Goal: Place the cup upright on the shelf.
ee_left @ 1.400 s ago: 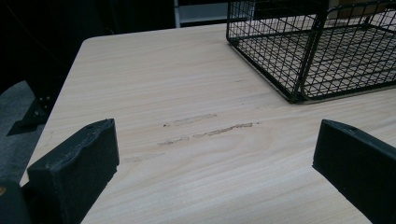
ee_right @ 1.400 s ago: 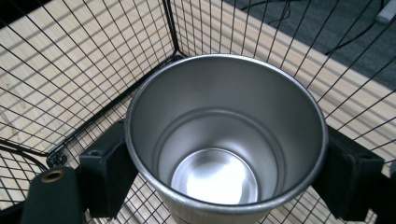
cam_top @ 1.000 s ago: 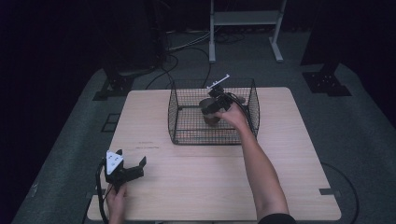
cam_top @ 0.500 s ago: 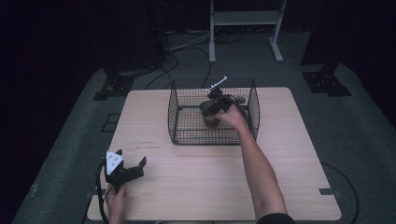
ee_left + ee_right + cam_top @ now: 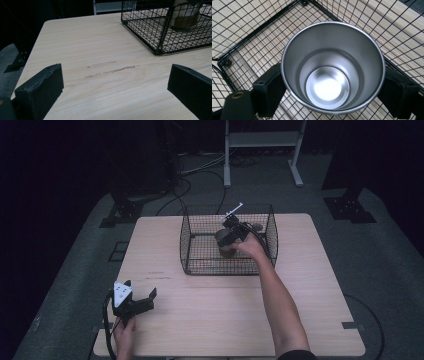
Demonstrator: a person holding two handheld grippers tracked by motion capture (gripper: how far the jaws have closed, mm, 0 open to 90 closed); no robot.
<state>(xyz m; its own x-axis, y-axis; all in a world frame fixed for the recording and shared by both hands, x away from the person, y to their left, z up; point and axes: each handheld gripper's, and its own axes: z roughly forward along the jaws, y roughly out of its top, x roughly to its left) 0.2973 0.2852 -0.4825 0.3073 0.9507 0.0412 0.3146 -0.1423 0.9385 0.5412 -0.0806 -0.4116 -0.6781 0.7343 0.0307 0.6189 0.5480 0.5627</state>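
The right hand-held gripper [image 5: 332,85] pinches a shiny metal cup [image 5: 333,66] from both sides, inside the wire basket [image 5: 192,247] at the far side of the table [image 5: 225,320]. The cup looks upright and low in the basket, so letting go or lifting is what is left. The left hand-held gripper [image 5: 115,87] waits spread wide near the table's left corner, holding nothing

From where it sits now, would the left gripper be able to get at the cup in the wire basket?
Probably not without moving. The left gripper rests open near the table's near left corner, the basket's mesh wall stands between, and the right gripper already clamps the cup from above.
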